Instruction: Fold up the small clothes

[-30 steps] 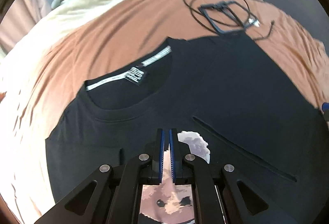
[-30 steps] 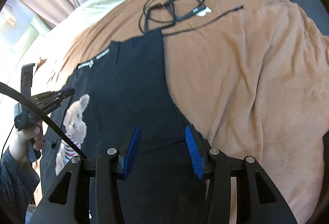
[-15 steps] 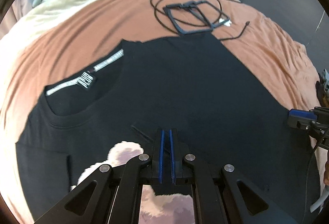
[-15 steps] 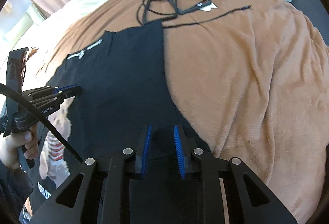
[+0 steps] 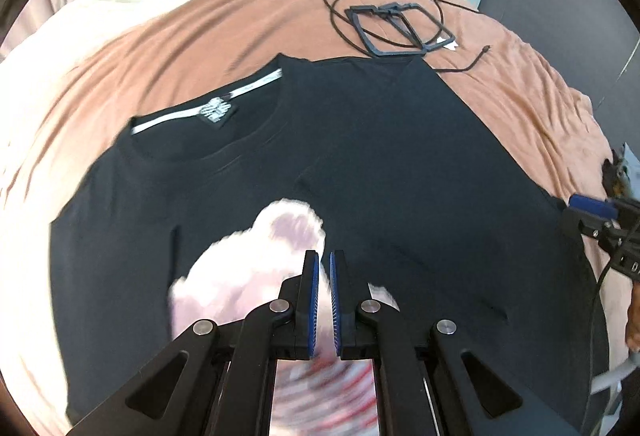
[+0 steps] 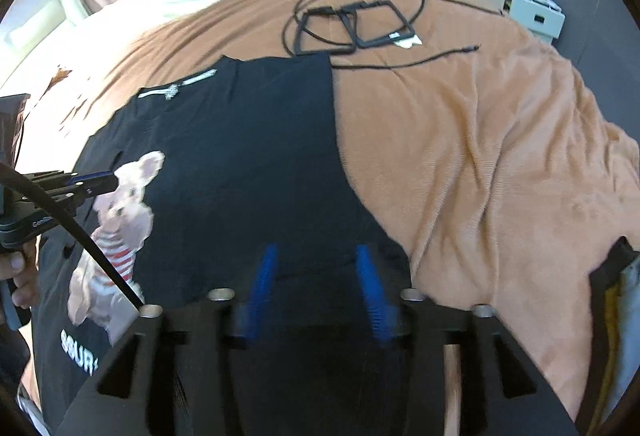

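Lying flat: black T-shirt (image 5: pixel 400 163) spread on the orange-brown blanket (image 6: pixel 480 155), neck opening on the far side from both pairs of jaws, its right side folded inward.
Left gripper (image 5: pixel 324 300): jaws all but closed, only a narrow slit between the blue pads; nothing visible between them; the tips hang over the shirt's pale dog print (image 5: pixel 256 268).
Right gripper (image 6: pixel 316 284): jaws have just been opening and stand apart; black cloth lies beneath the gap, and the pads do not press on it. Blurred by motion.
Shirt relative to right jaws: its folded right edge runs away from just beyond the right-hand pad toward the far end of the bed.
Shirt relative to left jaws: collar and white neck tape (image 5: pixel 208 107) ahead and to the left of the tips.
Dog print, right wrist view: left of the jaws, with the left gripper's tip over its head.
Other items: black cable and frames (image 6: pixel 352 27) on the blanket beyond the shirt's far edge, well ahead of both jaws.
Person: a hand (image 6: pixel 18 276) on the left gripper's handle at the left edge of the right wrist view.
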### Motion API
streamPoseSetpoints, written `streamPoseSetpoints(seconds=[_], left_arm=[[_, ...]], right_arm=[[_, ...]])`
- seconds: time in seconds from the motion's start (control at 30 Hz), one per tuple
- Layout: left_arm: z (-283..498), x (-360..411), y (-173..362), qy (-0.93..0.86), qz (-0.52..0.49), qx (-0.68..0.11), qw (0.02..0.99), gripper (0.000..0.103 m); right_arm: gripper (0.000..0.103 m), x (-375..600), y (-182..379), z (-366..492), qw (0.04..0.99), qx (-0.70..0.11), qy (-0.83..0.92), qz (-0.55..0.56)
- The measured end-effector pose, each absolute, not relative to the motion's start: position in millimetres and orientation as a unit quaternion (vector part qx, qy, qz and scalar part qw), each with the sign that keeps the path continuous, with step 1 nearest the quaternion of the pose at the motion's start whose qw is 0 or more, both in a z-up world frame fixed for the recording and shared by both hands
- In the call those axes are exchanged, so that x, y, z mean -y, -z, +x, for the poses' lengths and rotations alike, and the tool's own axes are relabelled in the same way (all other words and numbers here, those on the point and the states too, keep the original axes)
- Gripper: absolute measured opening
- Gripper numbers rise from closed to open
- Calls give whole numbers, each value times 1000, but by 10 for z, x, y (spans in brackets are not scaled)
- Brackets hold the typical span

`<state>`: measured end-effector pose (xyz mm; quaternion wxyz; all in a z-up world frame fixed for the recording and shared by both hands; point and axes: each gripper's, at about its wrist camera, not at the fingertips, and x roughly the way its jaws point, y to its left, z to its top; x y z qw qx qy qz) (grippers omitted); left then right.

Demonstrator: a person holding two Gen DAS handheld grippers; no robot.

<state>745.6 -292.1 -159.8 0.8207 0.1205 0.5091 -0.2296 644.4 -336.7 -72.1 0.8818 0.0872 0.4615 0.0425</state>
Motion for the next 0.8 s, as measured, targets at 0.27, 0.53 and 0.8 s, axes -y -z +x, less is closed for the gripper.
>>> streamPoseSetpoints(seconds=[0.27, 0.53, 0.8], left_arm=[[6784, 2262, 983, 220, 97, -472, 848, 74], [6072, 1661, 597, 214, 89, -446, 865, 94], [5466, 981, 506, 186, 68, -442, 875, 95]], right_arm=[[82, 3248, 326, 5764, 896, -433, -72, 74], [103, 3257, 78, 5130, 902, -422, -42, 79], [103, 3268, 25, 4719, 897, -432, -27, 85]])
